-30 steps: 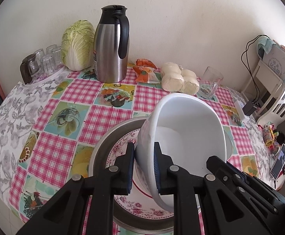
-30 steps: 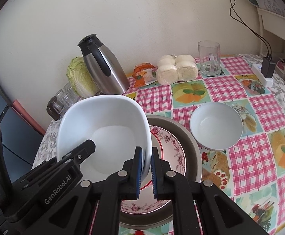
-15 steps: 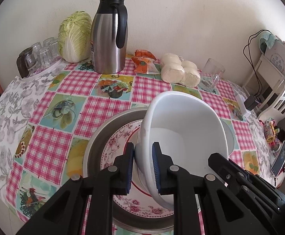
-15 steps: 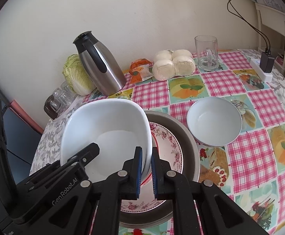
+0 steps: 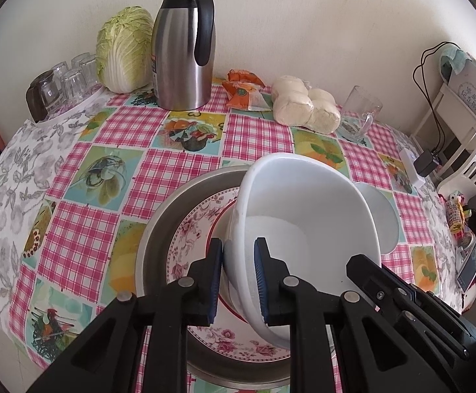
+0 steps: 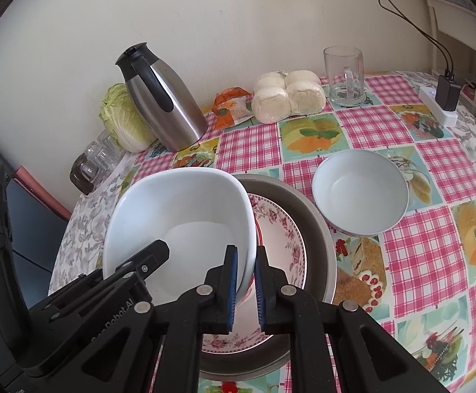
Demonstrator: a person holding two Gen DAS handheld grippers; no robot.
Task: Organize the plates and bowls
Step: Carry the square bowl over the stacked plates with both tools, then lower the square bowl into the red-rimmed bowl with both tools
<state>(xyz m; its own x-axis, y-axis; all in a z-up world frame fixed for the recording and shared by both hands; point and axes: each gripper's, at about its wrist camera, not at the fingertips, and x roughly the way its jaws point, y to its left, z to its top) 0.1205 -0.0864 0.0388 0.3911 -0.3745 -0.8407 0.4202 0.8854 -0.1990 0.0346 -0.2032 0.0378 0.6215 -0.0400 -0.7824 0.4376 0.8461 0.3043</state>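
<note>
A large white bowl (image 5: 303,216) (image 6: 185,216) hangs tilted over a floral plate (image 5: 198,229) (image 6: 280,229) that lies inside a metal basin (image 5: 162,216) (image 6: 316,229). My left gripper (image 5: 238,255) is shut on the bowl's left rim. My right gripper (image 6: 246,262) grips the opposite rim; its jaws are opening, with the rim still between the pads and touching them. Each gripper also shows in the other's view, at the bowl's far rim. A smaller white bowl (image 6: 360,193) (image 5: 382,216) stands on the tablecloth to the right of the basin.
Along the wall stand a steel thermos (image 5: 182,49), a cabbage (image 5: 123,46), upturned glasses (image 5: 70,78), orange packets (image 5: 242,90), bagged buns (image 5: 306,103) and a glass mug (image 6: 344,75). A power strip with a charger (image 6: 441,104) lies at the right edge.
The large bowl stays held by both grippers over the plate. The gap between the right gripper's pads has widened a little. The left gripper has tilted slightly.
</note>
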